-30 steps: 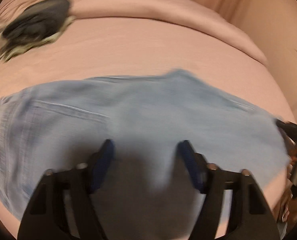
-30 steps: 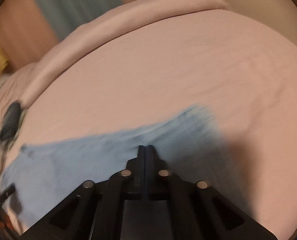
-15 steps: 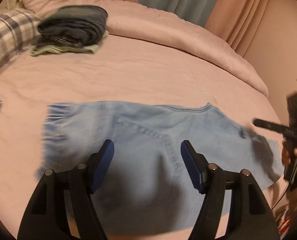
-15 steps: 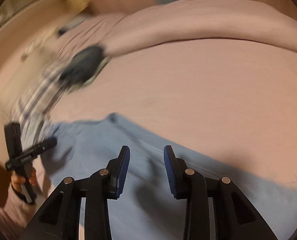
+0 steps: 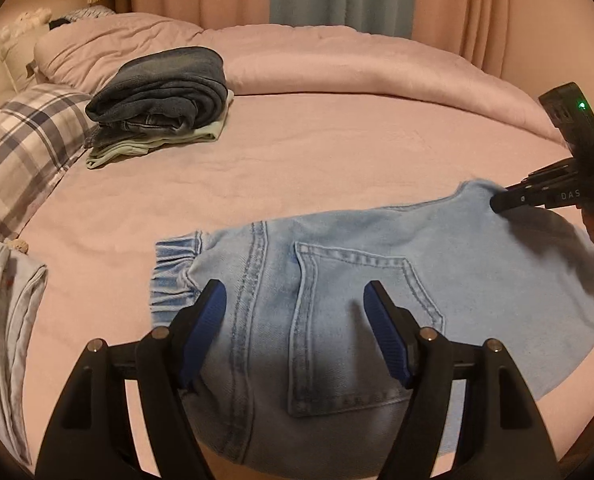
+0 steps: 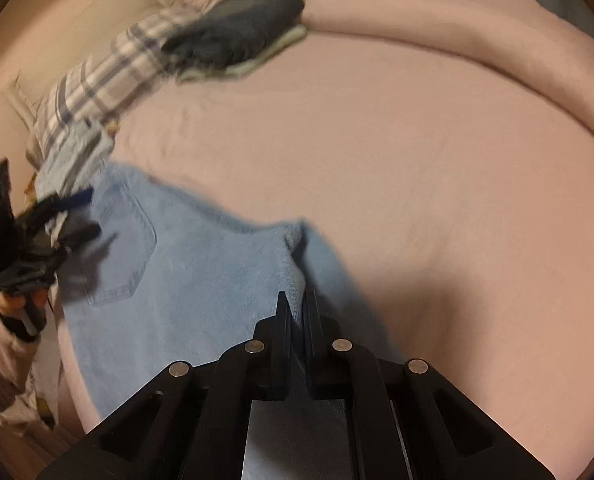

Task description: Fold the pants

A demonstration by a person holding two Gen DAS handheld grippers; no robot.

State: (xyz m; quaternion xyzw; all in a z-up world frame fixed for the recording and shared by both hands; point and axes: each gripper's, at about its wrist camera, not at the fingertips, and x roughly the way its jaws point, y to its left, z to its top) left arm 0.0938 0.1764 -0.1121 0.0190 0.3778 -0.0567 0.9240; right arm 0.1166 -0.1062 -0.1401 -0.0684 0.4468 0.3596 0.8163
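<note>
Light blue denim pants (image 5: pixel 337 288) lie folded on the pink bed, back pocket up, elastic waistband to the left. They also show in the right wrist view (image 6: pixel 201 264). My left gripper (image 5: pixel 295 312) is open and empty, held just above the pocket area. My right gripper (image 6: pixel 296 300) is shut on the far right edge of the pants, with cloth pinched between its fingers; it shows in the left wrist view (image 5: pixel 497 202) at the right end of the pants. My left gripper shows at the left of the right wrist view (image 6: pixel 73 216).
A stack of folded dark jeans (image 5: pixel 161 88) sits on a pale green garment at the back left. A plaid pillow (image 5: pixel 21 148) lies at the left. Another light garment (image 5: pixel 1 320) lies at the left edge. A rolled pink duvet (image 5: pixel 337 60) lines the far side.
The right gripper opened half a second ago, then shut on the pants' right edge. The left gripper stayed open and pulled back a little, bringing the waistband into view.
</note>
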